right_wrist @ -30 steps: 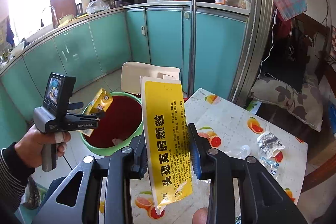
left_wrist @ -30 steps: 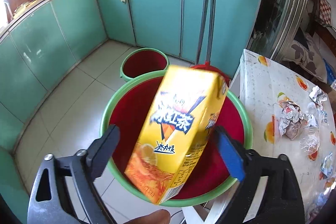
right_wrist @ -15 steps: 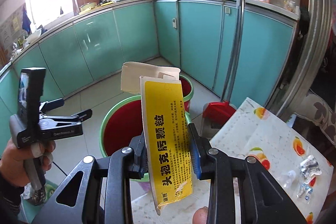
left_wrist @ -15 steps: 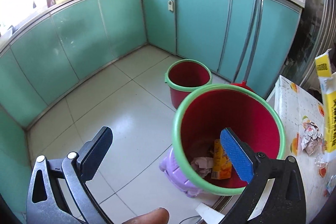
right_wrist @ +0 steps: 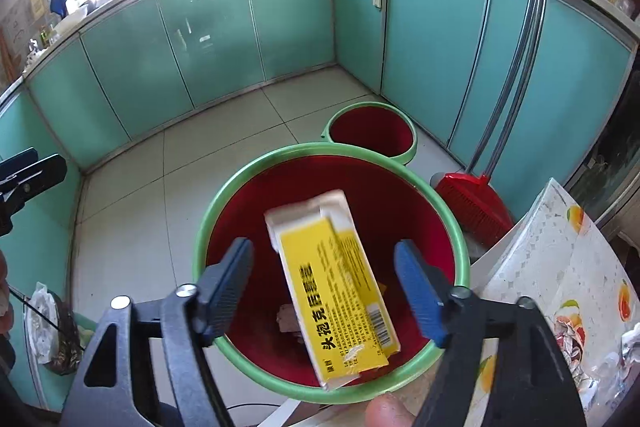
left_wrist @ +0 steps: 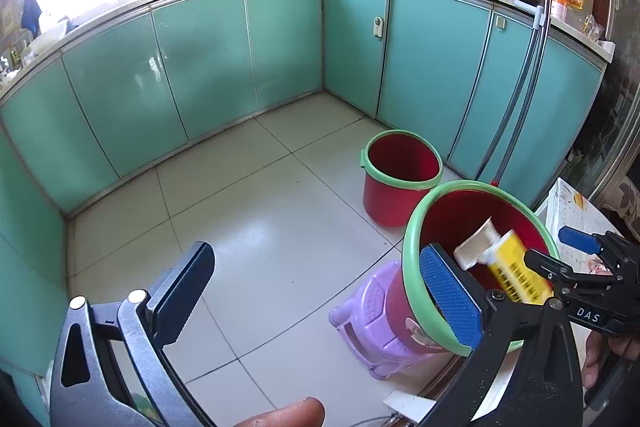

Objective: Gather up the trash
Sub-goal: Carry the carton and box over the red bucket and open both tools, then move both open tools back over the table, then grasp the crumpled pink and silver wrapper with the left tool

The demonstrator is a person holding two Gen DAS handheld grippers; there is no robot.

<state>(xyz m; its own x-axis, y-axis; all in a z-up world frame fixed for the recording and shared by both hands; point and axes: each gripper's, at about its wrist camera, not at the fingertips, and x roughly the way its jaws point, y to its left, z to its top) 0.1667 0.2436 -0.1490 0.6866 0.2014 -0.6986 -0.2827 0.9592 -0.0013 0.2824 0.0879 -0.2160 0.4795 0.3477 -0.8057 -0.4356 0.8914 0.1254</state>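
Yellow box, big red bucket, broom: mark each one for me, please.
yellow box (right_wrist: 336, 283): right wrist view, on its printed yellow face.
big red bucket (right_wrist: 208, 223): right wrist view, on its green rim.
broom (right_wrist: 474, 205): right wrist view, on its red head.

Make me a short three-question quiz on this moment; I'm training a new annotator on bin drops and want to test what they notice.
1. True or false: the right gripper is clamped on the yellow box.
2. Which container lies directly below the yellow box? A) the large red bucket B) the small red bucket C) the purple stool
3. Fill in: the left gripper holds ____.

Key:
1. False: its jaws stand wide apart, with a gap on each side of the box.
2. A: the box sits over the green-rimmed large bucket's mouth.
3. Nothing: its jaws are open, with only floor and bucket behind them.
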